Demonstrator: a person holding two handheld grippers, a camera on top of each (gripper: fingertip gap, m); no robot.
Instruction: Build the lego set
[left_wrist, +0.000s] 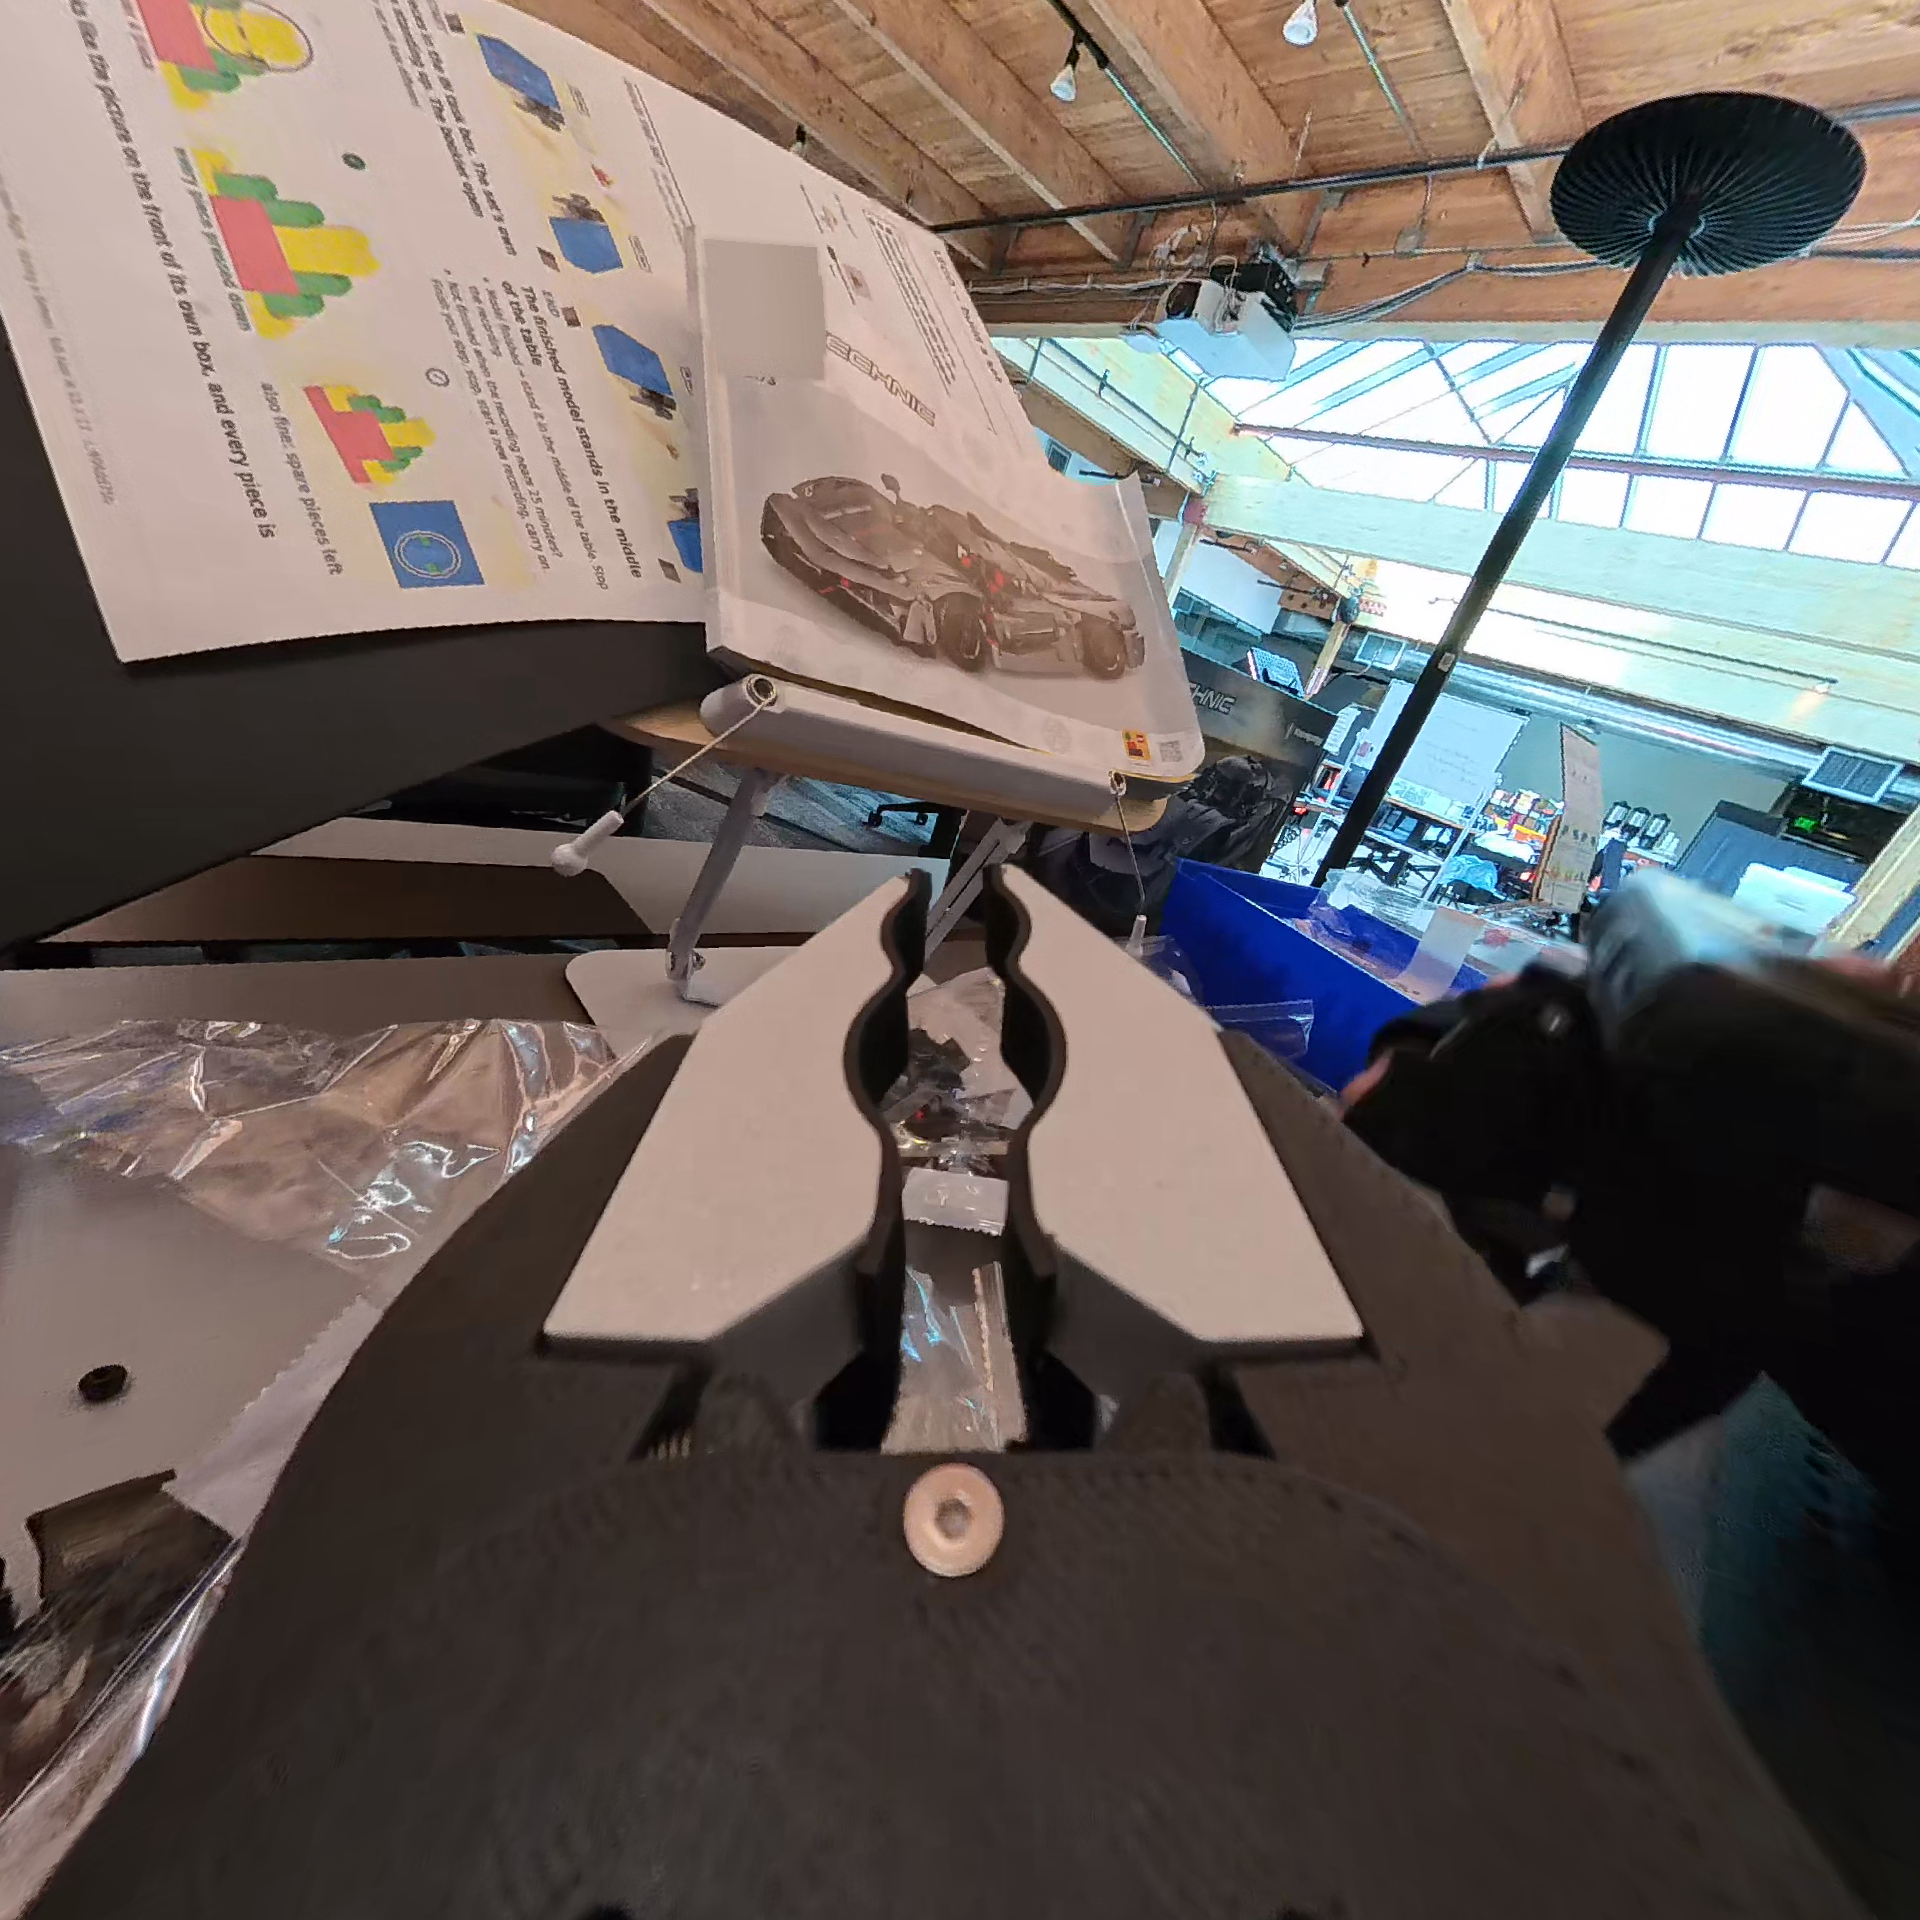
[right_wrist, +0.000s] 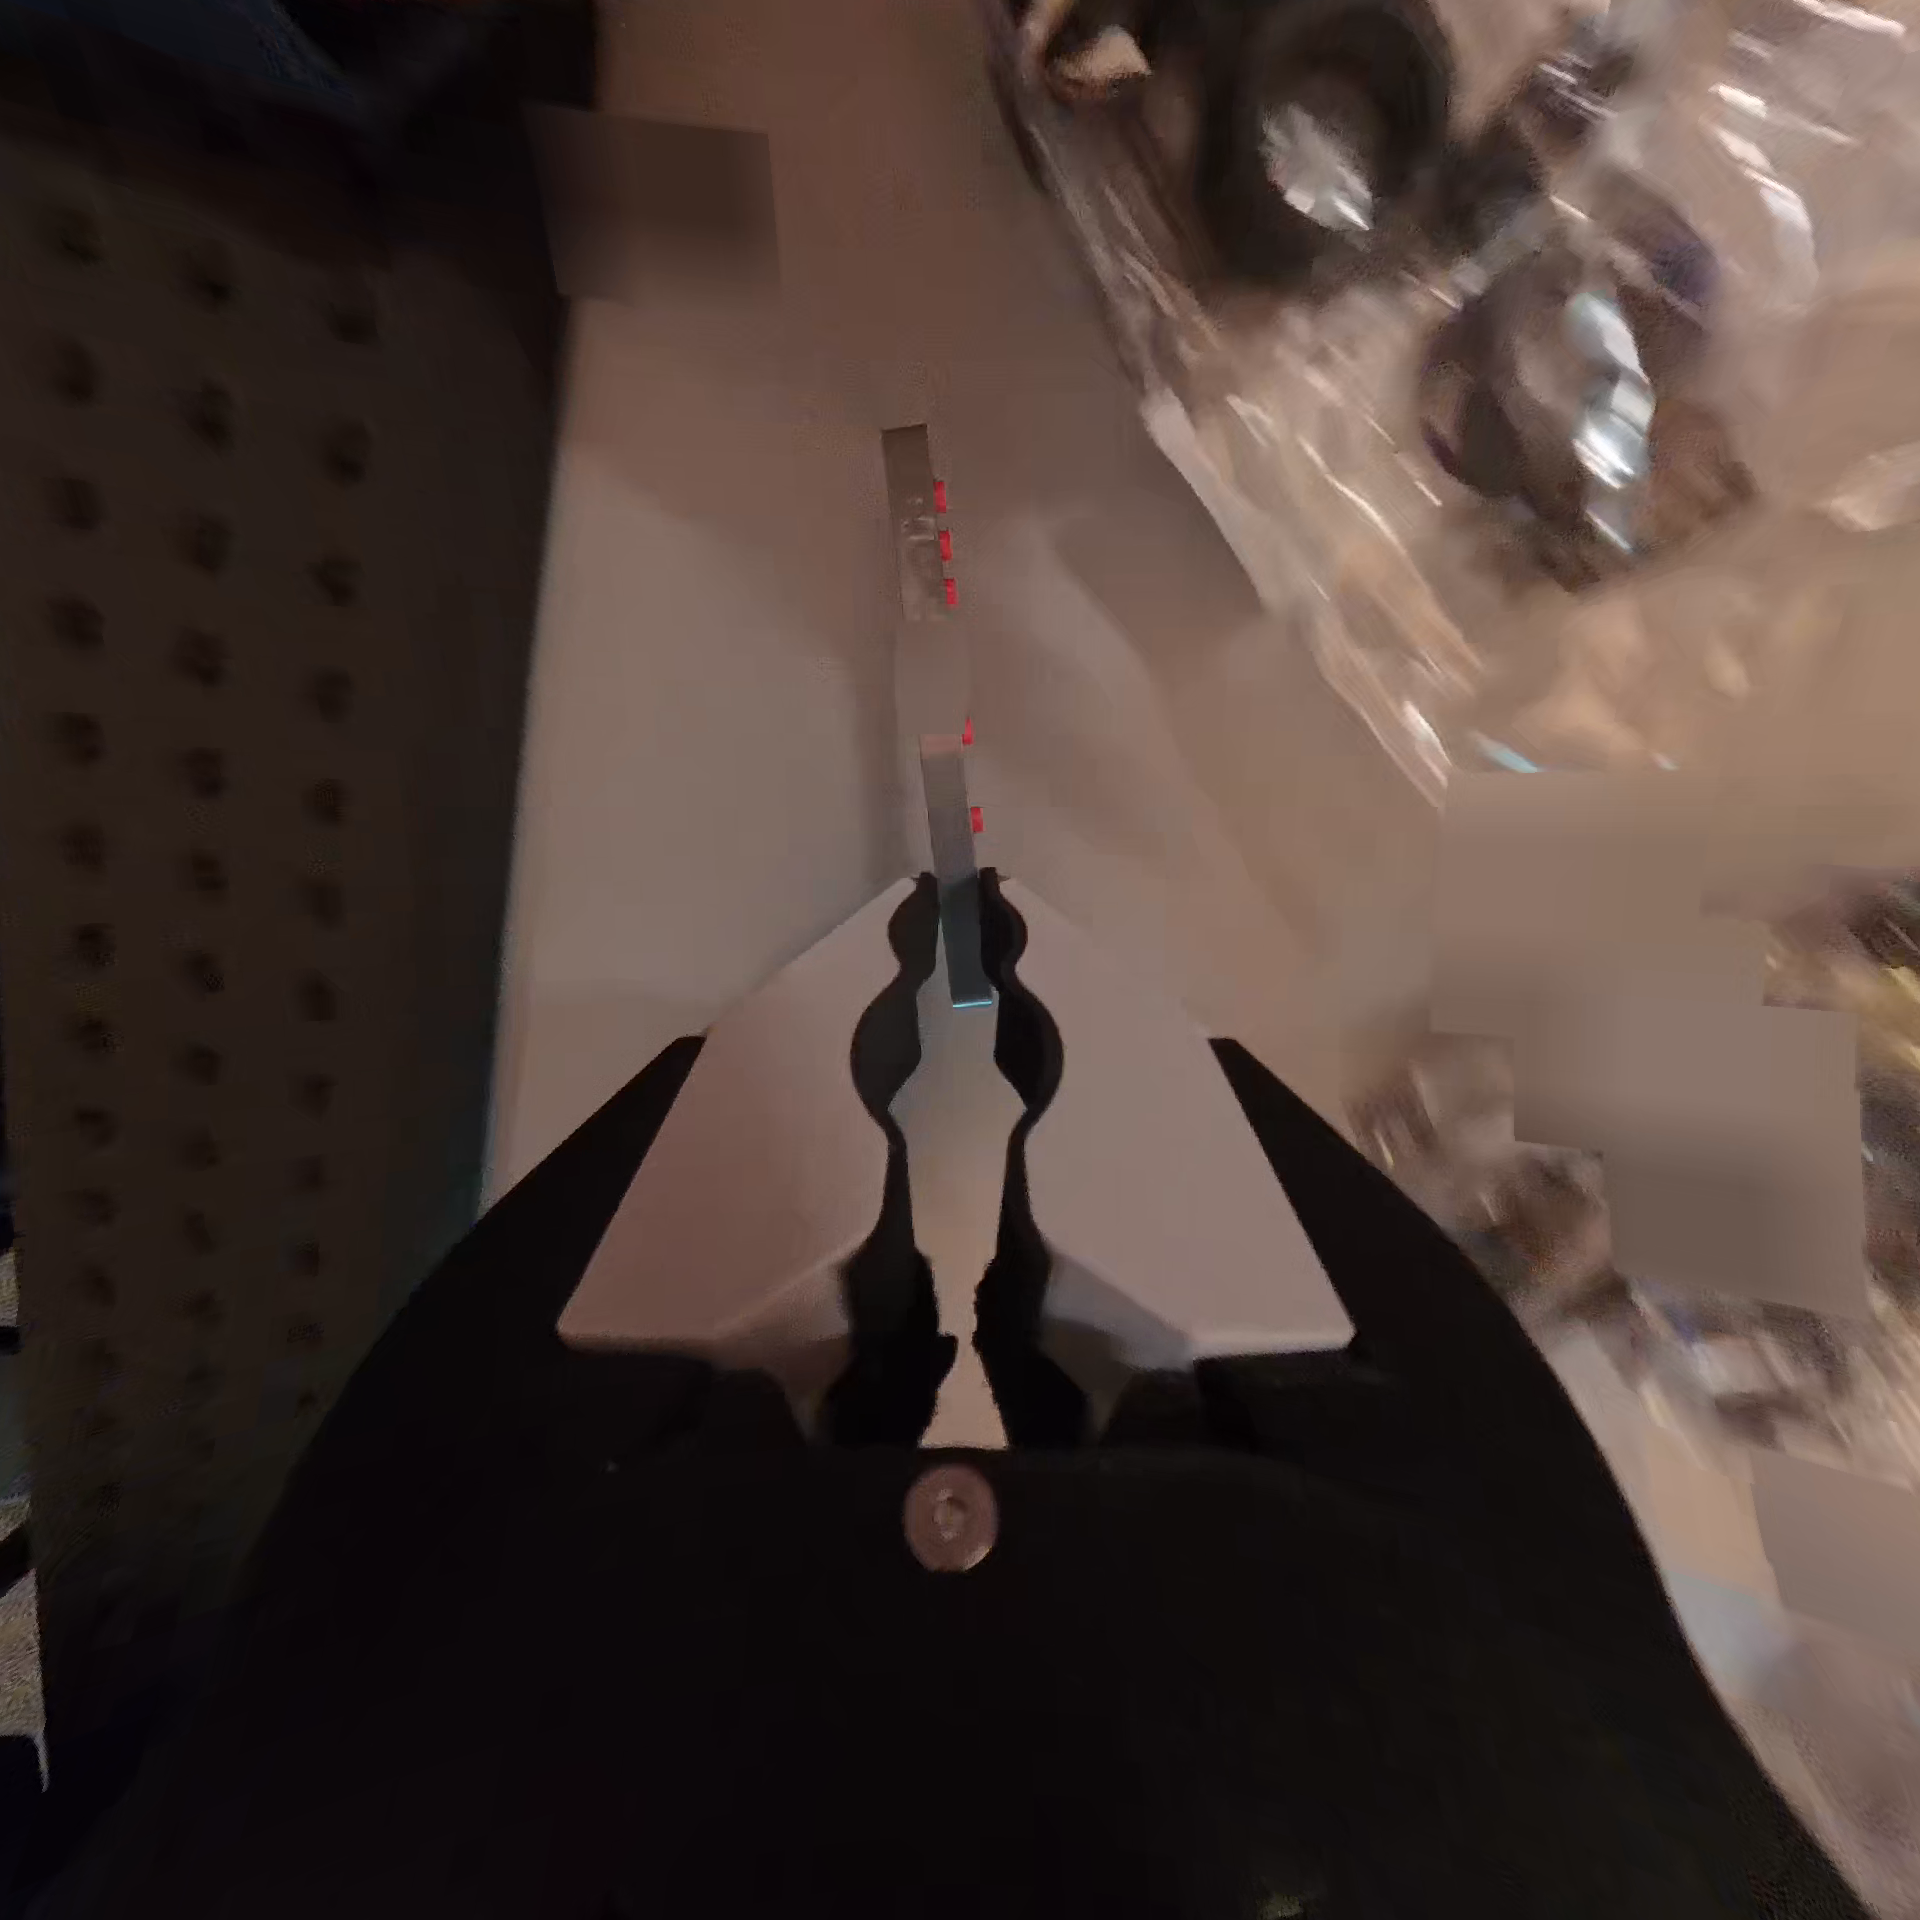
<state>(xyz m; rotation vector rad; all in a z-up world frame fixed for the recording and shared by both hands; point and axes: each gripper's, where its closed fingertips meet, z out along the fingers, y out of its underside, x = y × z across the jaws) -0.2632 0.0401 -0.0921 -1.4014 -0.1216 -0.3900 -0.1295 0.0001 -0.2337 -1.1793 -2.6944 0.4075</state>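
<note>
The right tool (right_wrist: 958, 883) is clamped on one end of a thin, flat grey strip with small red marks along its edge (right_wrist: 928, 623). The strip stands out forward over the pale worktop (right_wrist: 707, 644), edge-on to the camera. It looks light and quite stiff, and thin enough that it may twist or slip, so a hold near the end seems right to me.

The left tool (left_wrist: 951, 894) has its fingers close together with a narrow gap. I see nothing held between them. Under it lie clear crinkled plastic bags of small dark parts (left_wrist: 312, 1122); these will be slippery and soft.

A grey instruction booklet with a sports car picture (left_wrist: 935, 540) rests on a stand, beside a white printed sheet with coloured brick drawings (left_wrist: 312, 312). Both carry writing and a logo, which I do not repeat.
</note>
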